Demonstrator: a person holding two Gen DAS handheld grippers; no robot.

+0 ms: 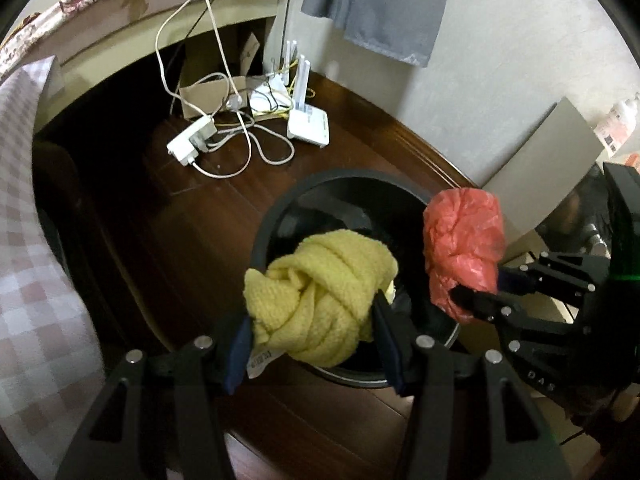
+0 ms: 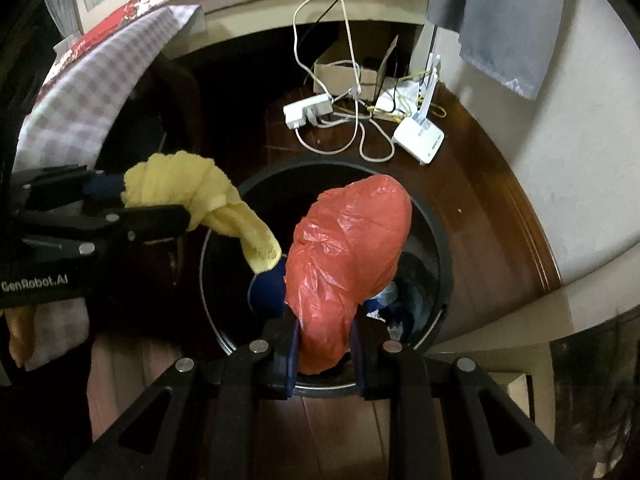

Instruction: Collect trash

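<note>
Two wrist fisheyes, steeply downward, close above one shared black bin [image 1: 280, 216] on wooden floor [image 1: 192, 216].

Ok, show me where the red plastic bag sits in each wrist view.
Left wrist view: red plastic bag at right of centre, pinched by the right gripper, beside the black bin.
Right wrist view: bottom centre, between that gripper's fingers, over the bin.
Shared landmark: the white router on the floor.
</note>
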